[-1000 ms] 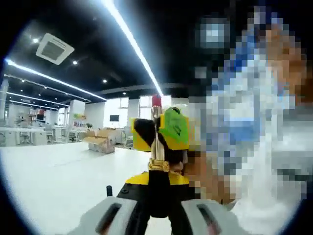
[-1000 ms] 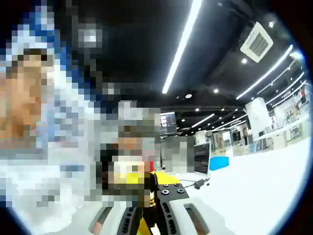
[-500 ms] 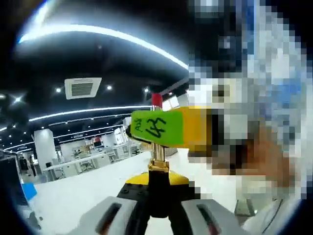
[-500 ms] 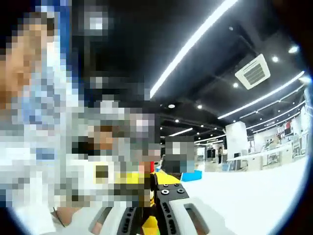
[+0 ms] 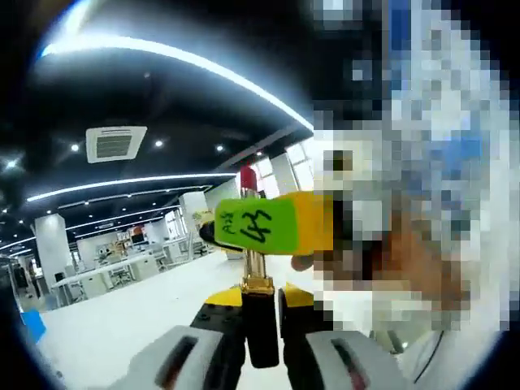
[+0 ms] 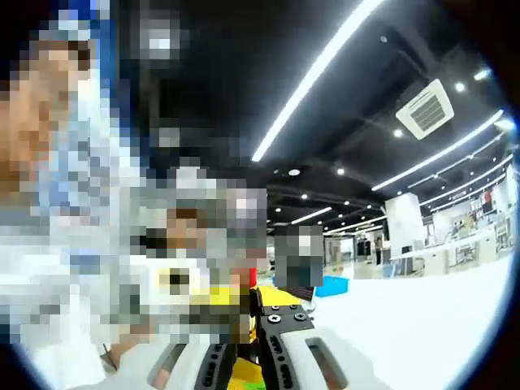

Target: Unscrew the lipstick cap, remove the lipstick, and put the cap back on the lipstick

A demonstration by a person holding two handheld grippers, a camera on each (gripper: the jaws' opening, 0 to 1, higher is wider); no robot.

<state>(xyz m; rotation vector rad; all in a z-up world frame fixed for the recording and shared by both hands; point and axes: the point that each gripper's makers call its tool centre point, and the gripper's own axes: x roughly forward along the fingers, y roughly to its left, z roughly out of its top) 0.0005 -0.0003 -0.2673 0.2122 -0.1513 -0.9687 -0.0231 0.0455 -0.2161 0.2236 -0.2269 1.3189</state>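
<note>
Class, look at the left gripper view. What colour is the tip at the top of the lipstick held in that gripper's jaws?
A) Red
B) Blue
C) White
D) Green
A: the lipstick, black at its base with a gold band, stands upright in the left gripper and ends in a red tip above the other gripper's green label.

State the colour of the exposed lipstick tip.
Red, above a gold collar; the black-and-gold lipstick tube with its tip shows best in the left gripper view.

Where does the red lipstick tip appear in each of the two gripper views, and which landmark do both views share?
Left gripper view: the red lipstick tip stands at centre, above the green label.
Right gripper view: a red patch low at centre, partly blurred, probably the tip.
Shared landmark: the square ceiling vent.
</note>
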